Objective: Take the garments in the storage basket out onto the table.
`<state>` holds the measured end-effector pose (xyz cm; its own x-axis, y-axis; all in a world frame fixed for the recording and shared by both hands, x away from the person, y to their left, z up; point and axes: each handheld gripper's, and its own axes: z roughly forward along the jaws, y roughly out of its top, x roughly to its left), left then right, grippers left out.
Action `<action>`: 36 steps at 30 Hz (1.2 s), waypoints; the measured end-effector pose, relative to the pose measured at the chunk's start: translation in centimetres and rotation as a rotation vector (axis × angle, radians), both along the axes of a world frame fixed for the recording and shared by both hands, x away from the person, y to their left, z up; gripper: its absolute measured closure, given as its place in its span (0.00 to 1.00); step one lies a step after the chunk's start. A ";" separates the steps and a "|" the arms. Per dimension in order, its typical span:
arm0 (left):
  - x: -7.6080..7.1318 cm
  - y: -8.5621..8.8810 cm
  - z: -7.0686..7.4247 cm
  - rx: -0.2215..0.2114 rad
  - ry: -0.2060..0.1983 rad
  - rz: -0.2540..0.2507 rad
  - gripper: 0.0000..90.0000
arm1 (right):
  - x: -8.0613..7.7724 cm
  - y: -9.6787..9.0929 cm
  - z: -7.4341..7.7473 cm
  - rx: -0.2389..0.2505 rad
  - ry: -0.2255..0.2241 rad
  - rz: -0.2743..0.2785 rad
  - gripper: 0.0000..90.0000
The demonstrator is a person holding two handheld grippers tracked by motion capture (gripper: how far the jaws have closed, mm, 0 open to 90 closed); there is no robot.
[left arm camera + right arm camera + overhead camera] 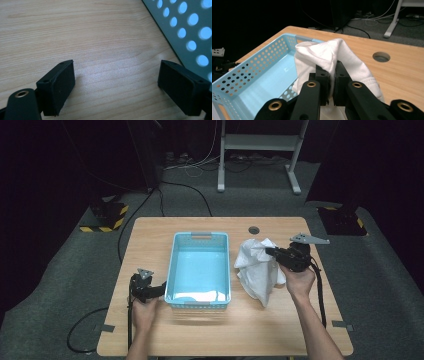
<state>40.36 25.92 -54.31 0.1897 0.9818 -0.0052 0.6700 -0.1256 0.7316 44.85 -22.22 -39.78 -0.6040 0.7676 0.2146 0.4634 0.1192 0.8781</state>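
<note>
The right tongs (331,82) are clamped on a fold of a white cloth (329,53), jaws pressed together with fabric pinched between them, in the right gripper view. The cloth is lifted clear of the counter (280,320) just right of the blue basket (172,270), its upper part bunched at the tongs and the rest hanging in a loose tail toward the person's side.

The left tongs (116,87) stand wide open with nothing between the jaws, low over bare wood at the basket's near left corner; the basket's perforated wall (190,32) runs just beside one jaw in the left gripper view. In the high view, the left tongs (145,287) sit against that corner while the right tongs (280,255) hold the cloth (257,270) on the basket's other side.

The basket is empty. A round cable hole (254,229) lies on the counter beyond the cloth, right of the basket's far end.

The cloth looks light, soft and limp: it should drape and swing rather than hold shape, and a pinch on a thick gathered fold, as here, seems the surest hold. A thin edge could slip free. The hanging tail may catch on the basket rim if carried low.
</note>
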 end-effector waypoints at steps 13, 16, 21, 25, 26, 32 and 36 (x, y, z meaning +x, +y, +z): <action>0.0 0.0 0.0 -0.002 0.000 -0.001 0.16 | 0.6 0.4 -2.9 -0.016 0.071 -0.017 0.94; 0.0 0.0 0.0 -0.002 0.000 0.000 0.16 | 0.7 0.4 -3.4 -0.012 0.077 -0.022 0.94; 0.0 0.0 0.0 -0.002 0.000 0.000 0.16 | 0.9 0.2 -4.7 -0.024 0.095 -0.039 0.94; 0.0 0.0 0.0 -0.001 0.000 0.000 0.16 | 0.9 0.5 -5.1 -0.060 0.092 -0.039 0.94; 0.0 0.0 0.0 -0.001 0.000 0.000 0.16 | 1.0 0.5 -5.2 -0.064 0.098 -0.042 0.94; 0.0 0.0 0.0 0.001 0.000 0.000 0.16 | 1.3 0.3 -6.9 -0.056 0.135 -0.059 0.94; 0.0 0.0 0.0 0.000 0.000 0.000 0.16 | 1.3 0.5 -7.7 -0.060 0.145 -0.059 0.94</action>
